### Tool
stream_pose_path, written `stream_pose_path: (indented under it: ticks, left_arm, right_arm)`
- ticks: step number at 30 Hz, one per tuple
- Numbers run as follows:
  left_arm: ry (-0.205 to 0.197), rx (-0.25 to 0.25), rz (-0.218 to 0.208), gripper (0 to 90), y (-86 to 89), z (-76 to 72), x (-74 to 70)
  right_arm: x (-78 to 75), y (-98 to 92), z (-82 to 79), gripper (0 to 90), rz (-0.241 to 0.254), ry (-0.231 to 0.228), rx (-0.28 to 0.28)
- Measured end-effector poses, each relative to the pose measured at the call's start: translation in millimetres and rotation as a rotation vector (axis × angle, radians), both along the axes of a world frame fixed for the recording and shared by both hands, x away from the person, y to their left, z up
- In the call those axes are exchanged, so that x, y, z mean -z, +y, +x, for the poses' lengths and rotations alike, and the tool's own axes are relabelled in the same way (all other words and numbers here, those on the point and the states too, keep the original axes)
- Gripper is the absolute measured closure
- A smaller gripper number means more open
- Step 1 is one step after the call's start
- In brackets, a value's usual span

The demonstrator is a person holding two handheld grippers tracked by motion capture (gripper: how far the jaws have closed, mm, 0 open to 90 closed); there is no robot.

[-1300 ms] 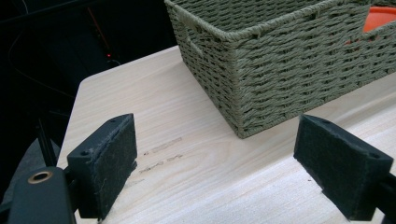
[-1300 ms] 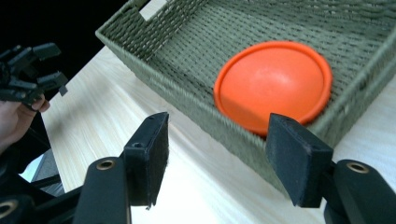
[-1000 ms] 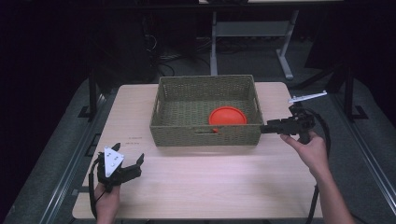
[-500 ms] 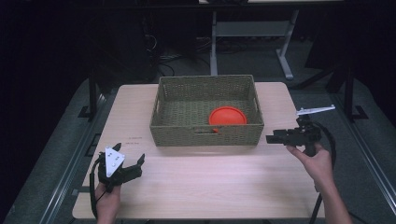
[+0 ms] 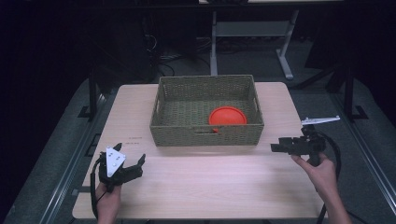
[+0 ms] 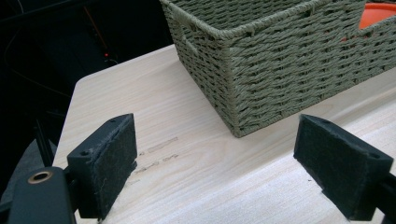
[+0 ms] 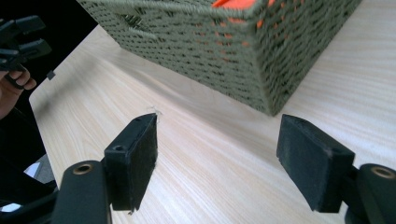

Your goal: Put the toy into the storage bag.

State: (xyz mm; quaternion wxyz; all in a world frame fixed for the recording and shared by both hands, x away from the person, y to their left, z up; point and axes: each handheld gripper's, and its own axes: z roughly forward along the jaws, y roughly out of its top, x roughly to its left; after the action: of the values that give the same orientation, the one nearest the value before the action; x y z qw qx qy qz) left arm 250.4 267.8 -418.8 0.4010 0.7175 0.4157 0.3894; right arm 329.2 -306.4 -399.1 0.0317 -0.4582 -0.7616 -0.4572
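Both grippers hang empty over the table, the orange bowl lying in the basket.

The right gripper (image 5: 274,148), its jaws just having been opening, gapes wide with nothing between them, near the woven basket's (image 5: 205,133) right corner. The left gripper (image 5: 135,164) sits wide and empty at the near-left table (image 5: 210,186) edge. The orange bowl (image 5: 227,116) rests inside, against the front wall.
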Motion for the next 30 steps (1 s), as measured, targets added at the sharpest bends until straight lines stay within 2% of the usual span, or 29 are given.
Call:
stream_pose_path:
  ticks: [7,18,30]
  left_arm:
    - [0.0,0.001,0.003,12.8,-0.1,0.1,-0.1]
    - [0.003,0.003,0.007,12.8,-0.2,0.2,-0.2]
    - [0.002,0.005,0.006,12.8,-0.9,0.5,0.2]
  right_arm:
    - [11.1,-6.6,-9.8,29.2,0.019,0.0,0.004]
    - [19.3,-12.7,-22.2,28.5,0.011,-0.006,-0.002]
    - [30.7,-21.1,-38.0,28.5,0.01,0.003,0.021]
